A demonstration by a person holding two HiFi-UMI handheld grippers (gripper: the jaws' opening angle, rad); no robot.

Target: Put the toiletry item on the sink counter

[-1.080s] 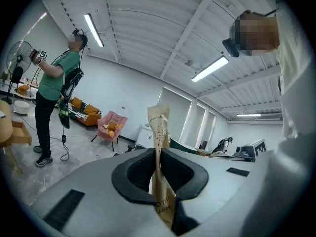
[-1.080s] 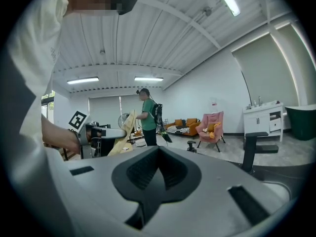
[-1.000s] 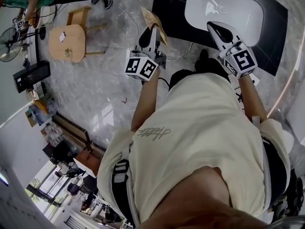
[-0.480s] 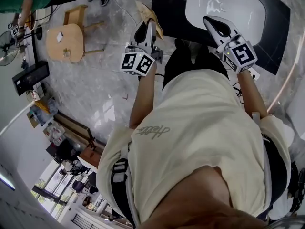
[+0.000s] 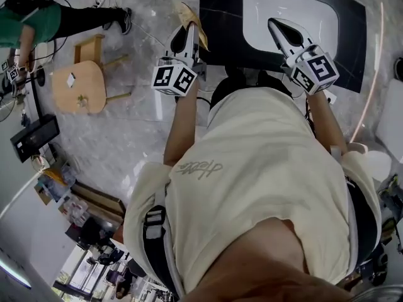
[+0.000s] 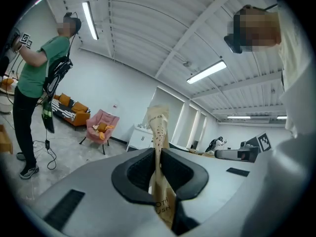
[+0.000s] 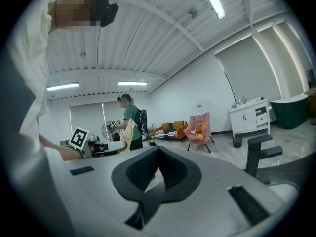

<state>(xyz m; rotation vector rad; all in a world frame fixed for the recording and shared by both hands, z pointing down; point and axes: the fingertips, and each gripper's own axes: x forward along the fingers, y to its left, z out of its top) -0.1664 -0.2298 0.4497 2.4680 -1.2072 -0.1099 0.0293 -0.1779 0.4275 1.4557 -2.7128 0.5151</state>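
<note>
The toiletry item is a flat tan paper packet (image 5: 191, 19) with dark print. My left gripper (image 5: 183, 35) is shut on it, and it pokes out past the jaws beside the left edge of the black sink counter (image 5: 221, 24). In the left gripper view the packet (image 6: 158, 132) stands upright, pinched in my left gripper (image 6: 159, 174). My right gripper (image 5: 278, 26) hovers over the white basin (image 5: 318, 14). In its own view my right gripper (image 7: 157, 158) is shut with nothing between the jaws.
A wooden stool (image 5: 79, 85) stands on the marble floor at the left. Near it is a person in a green top (image 5: 34, 22), seen again as a standing person (image 6: 34, 78). A pink armchair (image 6: 101, 126) and an office chair (image 7: 259, 149) stand farther off.
Both grippers have come closer to the sink counter, and the basin now lies more fully in view. The packet stays in the left gripper. The stool has slid down the picture.
</note>
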